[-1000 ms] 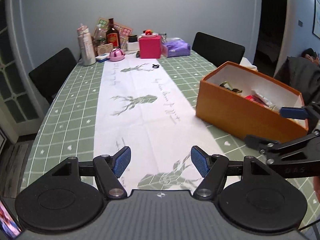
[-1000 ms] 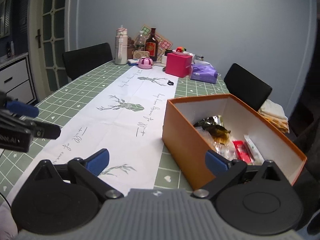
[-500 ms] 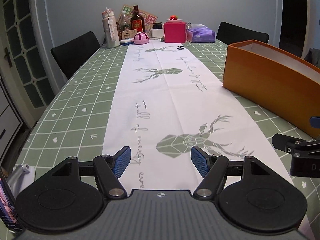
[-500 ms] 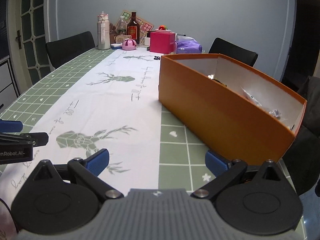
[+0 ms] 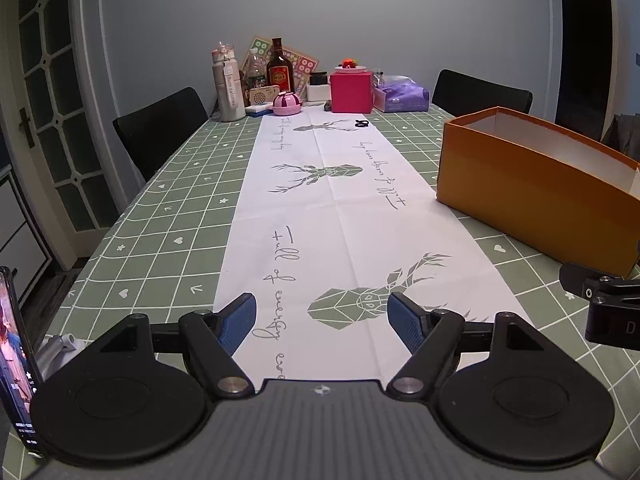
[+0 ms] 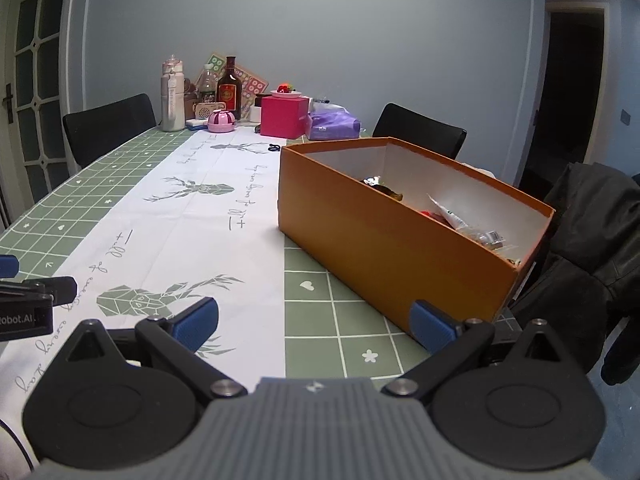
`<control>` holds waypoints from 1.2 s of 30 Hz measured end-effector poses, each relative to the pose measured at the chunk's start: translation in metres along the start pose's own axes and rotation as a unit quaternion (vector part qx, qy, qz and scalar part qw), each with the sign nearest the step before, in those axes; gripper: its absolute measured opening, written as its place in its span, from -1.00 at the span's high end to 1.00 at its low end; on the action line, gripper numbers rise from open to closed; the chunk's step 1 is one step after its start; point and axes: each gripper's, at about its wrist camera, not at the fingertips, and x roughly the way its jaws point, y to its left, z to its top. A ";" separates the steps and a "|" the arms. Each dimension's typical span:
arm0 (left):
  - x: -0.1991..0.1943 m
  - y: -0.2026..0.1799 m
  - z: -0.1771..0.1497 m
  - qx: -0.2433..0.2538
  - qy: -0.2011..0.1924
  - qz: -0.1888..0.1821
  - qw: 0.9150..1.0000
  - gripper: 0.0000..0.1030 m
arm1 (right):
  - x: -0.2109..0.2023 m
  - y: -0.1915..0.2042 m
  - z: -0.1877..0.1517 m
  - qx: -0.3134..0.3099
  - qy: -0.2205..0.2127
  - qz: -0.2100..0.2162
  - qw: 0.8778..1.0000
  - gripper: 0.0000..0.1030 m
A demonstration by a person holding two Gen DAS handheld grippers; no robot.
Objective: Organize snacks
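The left gripper (image 5: 322,322) and right gripper (image 6: 314,326) hover low over the table, blue-padded fingers spread wide, holding nothing. Just beyond the right one sits the open orange cardboard box (image 6: 384,236), wrapped snack packets (image 6: 448,214) lying inside.

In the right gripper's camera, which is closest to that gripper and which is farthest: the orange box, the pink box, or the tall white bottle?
From the right hand-held gripper:
1. Orange cardboard box, just ahead, right of the white runner.
2. Pink cube-shaped box, at the table's far end, near the middle.
3. Tall white bottle, far end, left; only slightly beyond the pink box.
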 end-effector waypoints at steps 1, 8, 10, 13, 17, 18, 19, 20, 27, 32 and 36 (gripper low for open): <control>-0.001 0.000 0.000 -0.001 0.000 -0.002 1.000 -0.71 | -0.001 0.000 0.000 0.000 -0.001 0.000 1.000 -0.93; -0.003 0.001 0.001 -0.002 -0.006 0.003 1.000 -0.71 | -0.002 0.003 0.003 -0.005 0.000 -0.001 1.000 -0.93; -0.004 0.003 0.001 -0.005 -0.007 0.001 1.000 -0.71 | -0.003 0.003 0.002 -0.006 0.000 -0.002 1.000 -0.93; -0.004 0.003 0.001 -0.005 -0.008 0.004 1.000 -0.72 | -0.003 0.004 0.002 -0.007 0.000 -0.002 1.000 -0.93; -0.005 0.004 0.001 -0.010 -0.008 0.000 1.000 -0.72 | -0.004 0.003 0.002 -0.008 -0.003 -0.003 1.000 -0.93; -0.005 0.005 0.001 -0.011 -0.008 -0.001 1.000 -0.72 | -0.004 0.004 0.002 -0.008 -0.003 -0.003 1.000 -0.93; -0.006 0.005 0.001 -0.011 -0.008 0.000 1.000 -0.72 | -0.004 0.004 0.002 -0.009 -0.003 -0.003 1.000 -0.93; -0.006 0.005 0.001 -0.011 -0.008 0.001 1.000 -0.72 | -0.004 0.004 0.002 -0.010 -0.003 -0.003 1.000 -0.93; -0.005 0.004 0.001 -0.008 -0.005 0.002 1.000 -0.72 | -0.005 0.005 0.002 -0.012 -0.006 -0.002 1.000 -0.93; -0.005 0.002 0.002 -0.005 -0.004 0.004 1.000 -0.72 | -0.006 0.006 0.002 -0.013 -0.008 -0.002 1.000 -0.93; -0.005 0.002 0.002 -0.007 -0.003 0.006 1.000 -0.72 | -0.006 0.006 0.002 -0.012 -0.008 -0.002 1.000 -0.93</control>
